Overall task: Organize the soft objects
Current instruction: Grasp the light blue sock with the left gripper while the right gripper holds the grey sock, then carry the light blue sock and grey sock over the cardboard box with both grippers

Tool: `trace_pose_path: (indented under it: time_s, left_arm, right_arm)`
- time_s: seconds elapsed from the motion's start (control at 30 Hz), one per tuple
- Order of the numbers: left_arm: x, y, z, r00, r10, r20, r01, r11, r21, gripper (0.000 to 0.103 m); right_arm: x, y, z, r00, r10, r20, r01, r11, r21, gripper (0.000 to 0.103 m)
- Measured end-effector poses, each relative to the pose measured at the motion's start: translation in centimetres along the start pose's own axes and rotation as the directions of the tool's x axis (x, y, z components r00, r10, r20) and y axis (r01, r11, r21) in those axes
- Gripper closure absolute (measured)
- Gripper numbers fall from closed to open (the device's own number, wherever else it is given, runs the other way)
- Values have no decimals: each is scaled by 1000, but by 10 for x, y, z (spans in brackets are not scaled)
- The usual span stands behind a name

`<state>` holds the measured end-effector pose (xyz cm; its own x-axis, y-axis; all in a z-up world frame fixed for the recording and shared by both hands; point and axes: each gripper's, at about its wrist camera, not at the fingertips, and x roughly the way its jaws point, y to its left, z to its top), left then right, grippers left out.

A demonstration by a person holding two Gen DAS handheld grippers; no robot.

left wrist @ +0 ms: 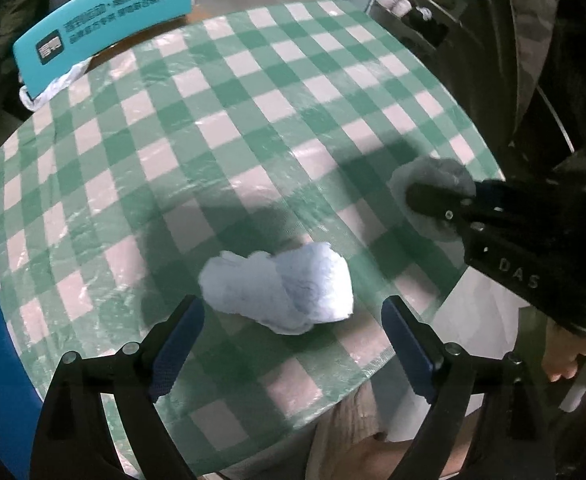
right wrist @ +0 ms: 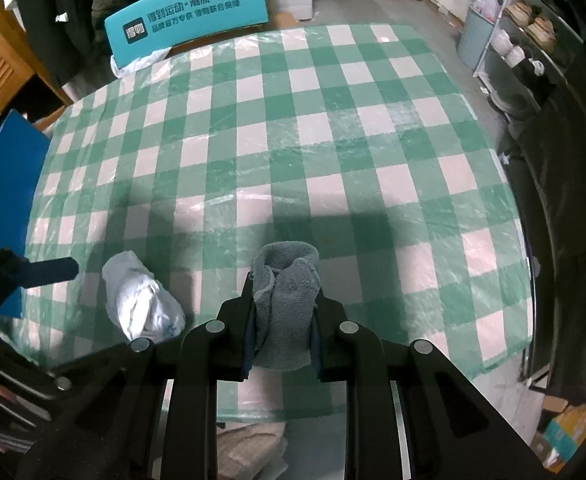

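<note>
Two soft things are in play, one per hand-held gripper. The left hand-held gripper (left wrist: 293, 320) points steeply down with its two blue-padded fingers (left wrist: 177, 344) spread wide and nothing pressed between them; a single crumpled white cloth (left wrist: 281, 286) lies on the counter (left wrist: 253, 120) just ahead of the gap, nearer the left finger than the right and touching neither pad. The right hand-held gripper (right wrist: 283, 320) is drawn narrow and clamps one rolled grey towel (right wrist: 285, 304), whose folded top sticks out past the fingertips while its lower end hangs back between the two jaws. From the right wrist view, the white cloth (right wrist: 143, 304) sits on the counter to the left of the held towel, apart from it, and one blue finger of the left hand-held gripper (right wrist: 49, 272) reaches in from the left edge, just beside that cloth. From the left wrist view, the right hand-held gripper (left wrist: 433, 200) shows ahead and to the right, with the grey towel (left wrist: 441, 176) bunched around its tip near the counter's edge. The counter wears one green-and-white checked covering under clear plastic. Beyond its far side, ahead of both hand-held grippers, stands one teal sign (right wrist: 185, 16) with printed characters, and off to the far right is one shelf rack (right wrist: 525, 40) holding several pale items too small to count.
</note>
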<state>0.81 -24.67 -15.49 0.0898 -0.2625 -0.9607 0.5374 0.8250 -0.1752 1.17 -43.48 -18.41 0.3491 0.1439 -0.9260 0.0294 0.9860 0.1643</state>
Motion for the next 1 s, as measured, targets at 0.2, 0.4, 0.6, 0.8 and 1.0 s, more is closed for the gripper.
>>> trace_pose_path:
  time_s: [0.2, 0.4, 0.6, 0.8, 1.0]
  left_arm:
    - [24, -5, 3, 998, 47, -35, -47, 999, 16, 11]
    - [38, 9, 6, 998, 53, -43, -54, 998, -34, 13]
    - [45, 15, 4, 997, 37, -63, -40, 999, -33, 42]
    - [44, 17, 0, 997, 62, -40, -62, 998, 0, 59]
    - [35, 30, -2, 998, 66, -7, -67, 997, -24, 69]
  right_arm:
    - [2, -2, -4, 1000, 5, -3, -5, 1000, 1, 84]
    - [7, 2, -4, 1000, 14, -9, -14, 1000, -10, 84]
    - [12, 6, -1, 1000, 16, -13, -16, 1000, -18, 84]
    - [14, 15, 2, 1000, 15, -12, -16, 999, -39, 84]
    - [12, 25, 6, 1000, 23, -3, -23, 998, -57, 84]
